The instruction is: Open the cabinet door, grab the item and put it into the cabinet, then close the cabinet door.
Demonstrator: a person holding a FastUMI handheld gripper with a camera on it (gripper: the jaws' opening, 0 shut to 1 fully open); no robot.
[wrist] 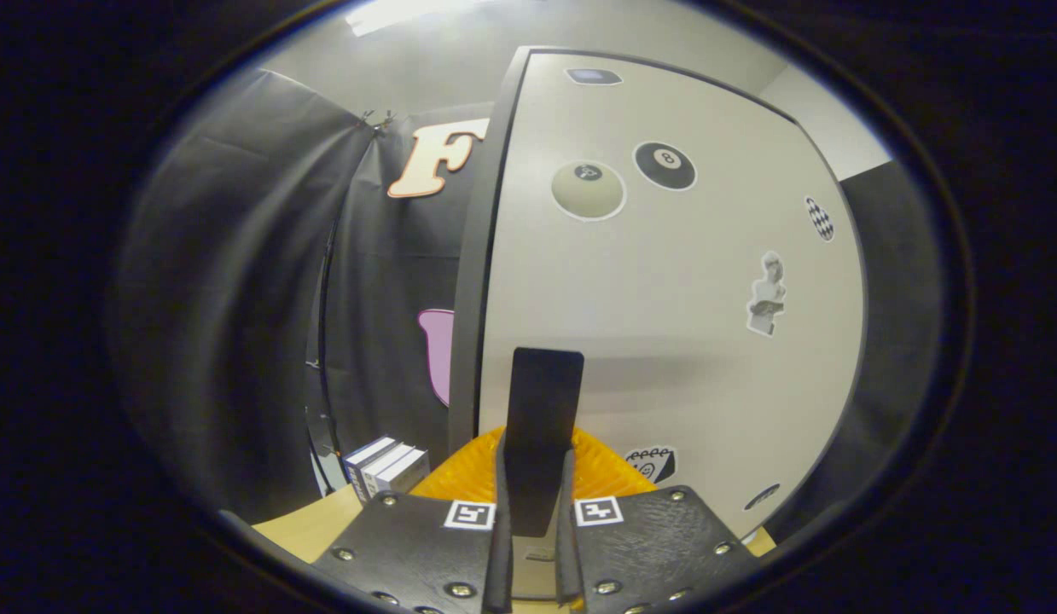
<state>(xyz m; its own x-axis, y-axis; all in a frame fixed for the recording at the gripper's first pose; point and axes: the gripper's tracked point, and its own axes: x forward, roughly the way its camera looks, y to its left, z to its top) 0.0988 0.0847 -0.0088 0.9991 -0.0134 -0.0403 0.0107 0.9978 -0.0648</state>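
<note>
Right now the gripper (pixel 541 409) is nearly closed, fingers drawn in to a narrow slot, and a dark flat tab sits clamped between them, standing upright and poking out beyond the fingertips. It looks like the cabinet door's handle, seen edge-on; can't be 100% sure, but the tab lies tight against the door face.

The cabinet door (pixel 664 281) is the landmark: a pale panel w/ a dark edge, filling the space directly ahead of the fingers and to their right. Stickers dot it: two billiard balls high up, a small bust figure further right. The door's dark vertical edge (pixel 473 290) runs just left of the tab, so the grip sits near that edge and the door's long axis is upright, parallel to the tab.

An orange ribbed thing (pixel 596 473) shows right below the tab, behind the fingers and against the door's lower part; can't tell what it is. Left of the door edge and low down, a few upright box-like items (pixel 387 469) stand on a wooden surface (pixel 310 529) – probably the item to stow, well off to the left of the gripper.

Judgement: door step in hand. The handle lies dead ahead, already gripped, so the coming move turns on swinging about the door's upright axis.
</note>
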